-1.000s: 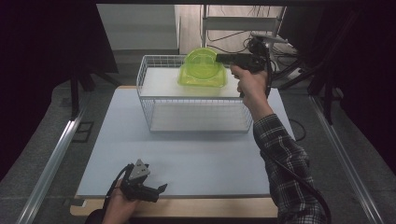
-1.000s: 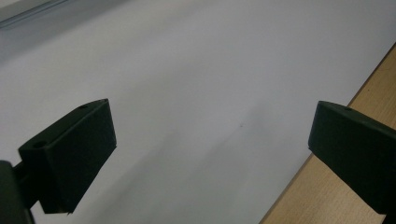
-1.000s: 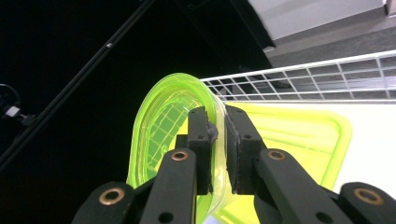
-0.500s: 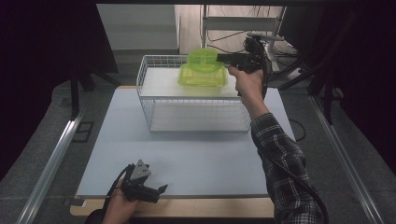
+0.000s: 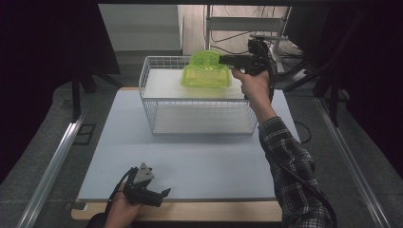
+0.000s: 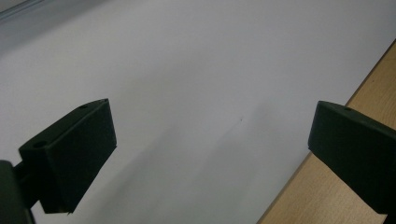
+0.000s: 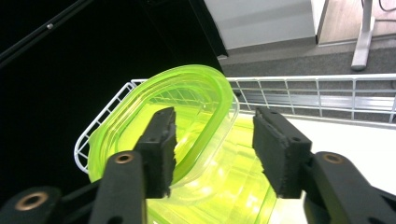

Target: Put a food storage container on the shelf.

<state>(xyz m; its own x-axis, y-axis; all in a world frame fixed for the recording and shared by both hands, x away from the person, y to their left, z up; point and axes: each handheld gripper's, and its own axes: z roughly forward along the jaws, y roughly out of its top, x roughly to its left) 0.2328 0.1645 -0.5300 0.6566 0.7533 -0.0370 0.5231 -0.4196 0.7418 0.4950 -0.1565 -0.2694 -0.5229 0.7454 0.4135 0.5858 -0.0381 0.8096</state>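
A translucent lime-green plastic container (image 5: 205, 71) sits in a white wire basket (image 5: 199, 102). The mat (image 5: 190, 156) on the table is pale blue-grey, and the table edge (image 5: 214, 211) is light wood. The person's sleeve (image 5: 294, 175) is black-and-white plaid. Both grippers are black.

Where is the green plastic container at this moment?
In the high view the green plastic container rests on the white wire basket at the table's far side, and the right gripper has just been opening around its rim.

High view overlooks table (image 5: 190, 161), tool views close, right shares basket (image 5: 199, 102)
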